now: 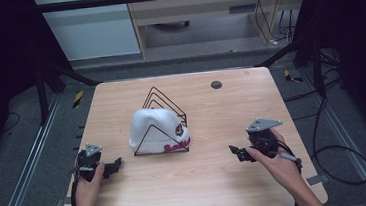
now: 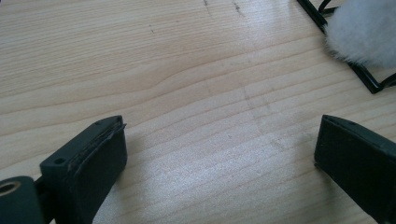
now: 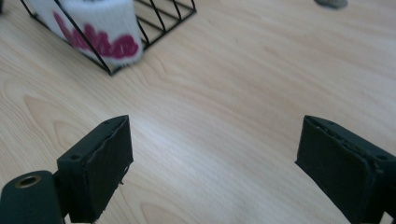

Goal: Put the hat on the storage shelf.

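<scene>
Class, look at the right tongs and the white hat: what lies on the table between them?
Nothing: bare wood table separates the right tongs from the white hat, seen in the high view.

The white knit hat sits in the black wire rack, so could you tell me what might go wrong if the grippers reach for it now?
1. The white knit hat is threaded between the bars of the black wire rack; pulling could snag the knit.
2. The rack looks light, so a tug may drag or tip it on the table.
3. The left gripper and right gripper are both open and empty; their fingers could catch a bar instead of fabric.
</scene>
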A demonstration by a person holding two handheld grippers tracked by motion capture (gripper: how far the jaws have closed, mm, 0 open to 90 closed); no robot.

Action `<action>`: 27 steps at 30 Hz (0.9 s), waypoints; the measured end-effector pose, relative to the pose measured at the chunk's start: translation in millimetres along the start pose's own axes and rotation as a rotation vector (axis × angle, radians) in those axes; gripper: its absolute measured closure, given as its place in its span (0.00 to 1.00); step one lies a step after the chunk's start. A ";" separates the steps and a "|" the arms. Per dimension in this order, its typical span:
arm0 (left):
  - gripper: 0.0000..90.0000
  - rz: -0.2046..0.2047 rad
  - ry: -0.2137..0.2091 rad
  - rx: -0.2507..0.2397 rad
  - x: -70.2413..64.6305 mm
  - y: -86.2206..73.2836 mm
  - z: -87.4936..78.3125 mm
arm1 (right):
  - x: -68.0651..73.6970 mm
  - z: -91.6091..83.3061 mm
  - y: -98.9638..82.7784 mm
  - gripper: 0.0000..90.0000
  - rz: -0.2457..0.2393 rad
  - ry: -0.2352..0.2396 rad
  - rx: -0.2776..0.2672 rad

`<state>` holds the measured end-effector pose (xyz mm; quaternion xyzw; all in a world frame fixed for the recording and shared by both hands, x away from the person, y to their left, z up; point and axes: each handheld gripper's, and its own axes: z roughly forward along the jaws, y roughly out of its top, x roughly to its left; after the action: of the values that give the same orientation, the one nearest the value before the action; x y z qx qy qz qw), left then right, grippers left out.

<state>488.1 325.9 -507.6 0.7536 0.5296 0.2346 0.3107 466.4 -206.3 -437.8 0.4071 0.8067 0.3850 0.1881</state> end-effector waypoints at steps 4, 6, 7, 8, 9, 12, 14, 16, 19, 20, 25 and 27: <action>0.02 0.002 -0.002 0.000 -0.2 -0.2 -0.1 | -3.6 5.0 -17.3 0.14 0.002 -0.011 0.039; 0.02 0.005 -0.004 0.000 -0.3 -0.3 -0.3 | -5.8 8.2 -24.5 0.14 0.015 -0.015 0.050; 0.02 0.006 -0.005 0.000 -0.3 -0.4 -0.4 | -7.1 10.1 -27.2 0.15 0.015 -0.017 0.056; 0.02 0.007 -0.006 0.001 -0.3 -0.4 -0.4 | -8.0 12.3 -30.1 0.15 0.016 -0.021 0.061; 0.02 0.007 -0.007 0.000 -0.4 -0.5 -0.4 | -8.6 14.5 -32.9 0.16 0.018 -0.024 0.067; 0.01 0.010 -0.008 0.002 -0.3 -0.6 -0.6 | -10.4 20.7 -40.3 0.16 0.033 -0.027 0.080; 0.01 0.010 -0.009 0.002 -0.4 -0.5 -0.4 | -11.2 24.6 -44.1 0.16 0.043 -0.030 0.088; 0.01 0.011 -0.011 0.000 -0.5 -0.6 -0.3 | -12.6 28.4 -47.1 0.16 0.054 -0.038 0.098; 0.01 0.011 -0.013 -0.001 -0.6 -0.7 -0.3 | -16.2 33.0 -49.9 0.16 0.062 -0.058 0.106; 0.01 0.012 -0.012 -0.001 -0.7 -0.7 -0.3 | -17.3 35.1 -51.1 0.16 0.077 -0.066 0.107; 0.01 0.014 -0.013 0.000 -0.7 -0.7 -0.4 | -21.2 39.7 -55.3 0.16 0.105 -0.097 0.095; 0.01 0.014 -0.013 0.000 -0.7 -0.7 -0.4 | -22.3 40.6 -56.1 0.16 0.110 -0.104 0.081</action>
<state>487.1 325.5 -507.9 0.7587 0.5225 0.2319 0.3124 476.0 -226.0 -507.1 0.4777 0.7871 0.3399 0.1916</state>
